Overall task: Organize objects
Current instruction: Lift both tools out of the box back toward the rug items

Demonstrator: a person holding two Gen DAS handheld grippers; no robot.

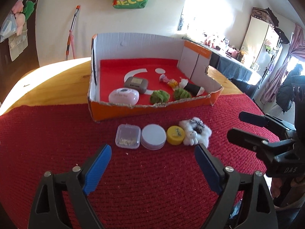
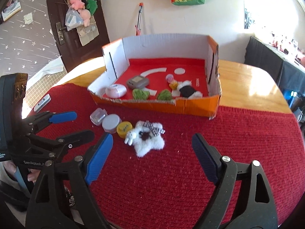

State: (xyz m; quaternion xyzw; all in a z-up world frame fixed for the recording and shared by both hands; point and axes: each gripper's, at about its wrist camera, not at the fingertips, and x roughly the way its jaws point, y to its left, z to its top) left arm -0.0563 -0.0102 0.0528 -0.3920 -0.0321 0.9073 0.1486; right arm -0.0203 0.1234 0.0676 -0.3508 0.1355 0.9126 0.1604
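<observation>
Both tools hang above a red knitted mat [image 1: 57, 133] that covers the near part of the wooden bench [image 1: 57, 80]. The left hand-held gripper [image 1: 152, 164] is released, its blue pads spread wide with nothing between them; the right hand-held gripper [image 2: 150, 152] is likewise released and empty. In the left wrist view, four loose things lie in a touching row on the mat at 12 o'clock from the left tool: a clear square plastic box [image 1: 127, 136], a white round lidded tin [image 1: 153, 136], a yellow round cap [image 1: 175, 134] and a white fluffy star-shaped plush [image 1: 196, 131] with a small bunny and a checked bow. Farther out at 12 o'clock stands an orange cardboard box [image 1: 152, 110] with a torn front edge and a red lining. Inside it, near the front wall, lie a white oval case [image 1: 124, 95], a grey rounded case [image 1: 136, 84], two green fuzzy balls [image 1: 159, 96], a black-and-white plush [image 1: 191, 88] and a small pink-and-yellow trinket [image 1: 167, 80]. In the right wrist view, the star plush sits at about 11 o'clock from the right tool, just beyond its left pad.
</observation>
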